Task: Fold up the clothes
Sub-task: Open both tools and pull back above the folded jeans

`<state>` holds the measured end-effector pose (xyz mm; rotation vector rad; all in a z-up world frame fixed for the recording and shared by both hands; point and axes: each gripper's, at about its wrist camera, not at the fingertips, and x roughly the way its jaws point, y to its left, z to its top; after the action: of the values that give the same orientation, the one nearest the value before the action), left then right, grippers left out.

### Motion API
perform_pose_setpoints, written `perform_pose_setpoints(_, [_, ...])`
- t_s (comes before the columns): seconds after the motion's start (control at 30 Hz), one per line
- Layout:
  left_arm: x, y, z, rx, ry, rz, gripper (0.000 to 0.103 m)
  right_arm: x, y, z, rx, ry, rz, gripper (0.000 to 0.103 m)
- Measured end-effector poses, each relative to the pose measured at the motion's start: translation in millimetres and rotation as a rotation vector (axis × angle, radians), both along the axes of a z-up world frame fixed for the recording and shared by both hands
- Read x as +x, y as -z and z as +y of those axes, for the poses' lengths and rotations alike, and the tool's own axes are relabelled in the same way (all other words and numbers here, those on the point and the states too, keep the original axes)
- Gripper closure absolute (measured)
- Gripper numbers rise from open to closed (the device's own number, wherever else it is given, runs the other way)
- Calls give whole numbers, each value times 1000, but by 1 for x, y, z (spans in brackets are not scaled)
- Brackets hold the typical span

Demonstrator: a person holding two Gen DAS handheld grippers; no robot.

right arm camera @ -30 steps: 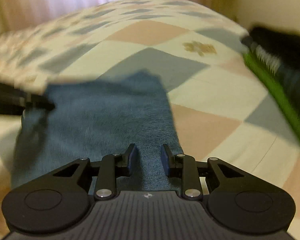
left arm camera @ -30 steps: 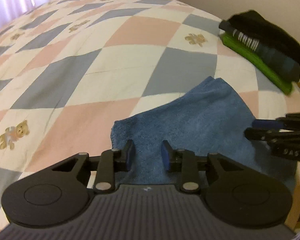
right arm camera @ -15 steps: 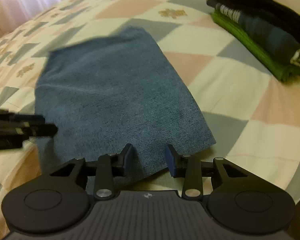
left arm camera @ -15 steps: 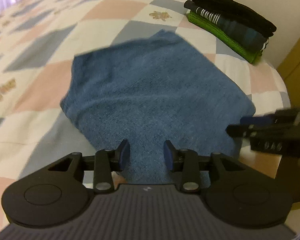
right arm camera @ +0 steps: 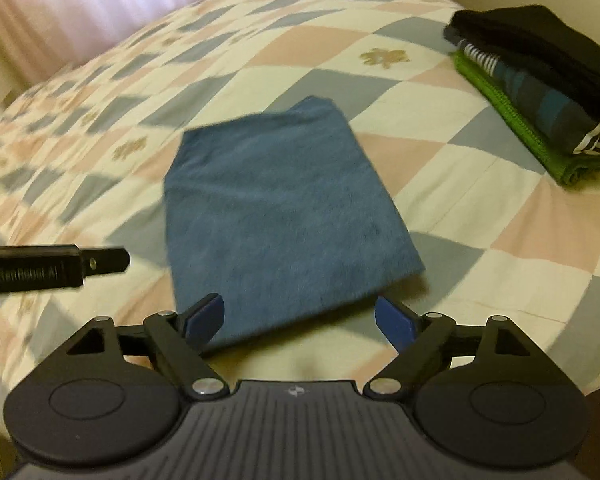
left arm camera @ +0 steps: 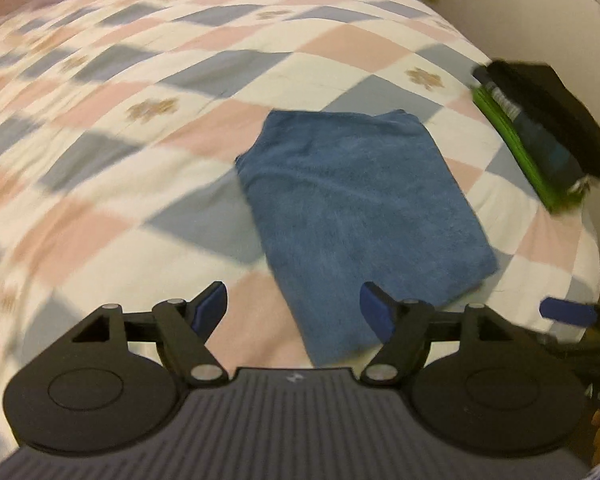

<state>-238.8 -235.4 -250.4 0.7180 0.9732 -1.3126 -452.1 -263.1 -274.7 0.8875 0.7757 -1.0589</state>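
Observation:
A blue towel [left arm camera: 360,208] lies folded flat in a rectangle on the checkered bedspread [left arm camera: 140,128]; it also shows in the right wrist view [right arm camera: 284,208]. My left gripper [left arm camera: 293,307] is open and empty, held above the towel's near edge. My right gripper [right arm camera: 300,317] is open and empty, also above the near edge. The right gripper's blue tip shows at the right edge of the left wrist view [left arm camera: 568,312]. The left gripper's black finger shows at the left of the right wrist view [right arm camera: 60,268].
A stack of folded clothes [right arm camera: 540,92], black on top, striped in the middle, green at the bottom, sits at the bed's right side, also in the left wrist view [left arm camera: 548,136]. Curtains [right arm camera: 100,0] hang behind the bed. The bed's edge drops off at the right.
Both grippers have opened wide, let go of the towel and pulled back and up. The towel now lies flat, folded, on the bed.

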Motion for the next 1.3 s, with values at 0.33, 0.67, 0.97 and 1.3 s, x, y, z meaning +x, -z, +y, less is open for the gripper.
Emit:
perform_pose_setpoints(0.33, [-74, -79, 88, -64, -98, -44, 25, -65, -79, 53, -78, -126, -27, 4])
perform_pose_setpoints(0.67, [-110, -132, 140, -175, -120, -131, 17, -81, -128, 88, -147, -183, -74, 2])
perform_pose_setpoints(0.97, [-113, -136, 159, -165, -152, -162, 16, -92, -136, 102, -155, -191, -88, 2])
perform_pose_setpoints(1.3, [-116, -131, 166, -146, -168, -191, 13, -91, -134, 108, -128, -220, -47, 2])
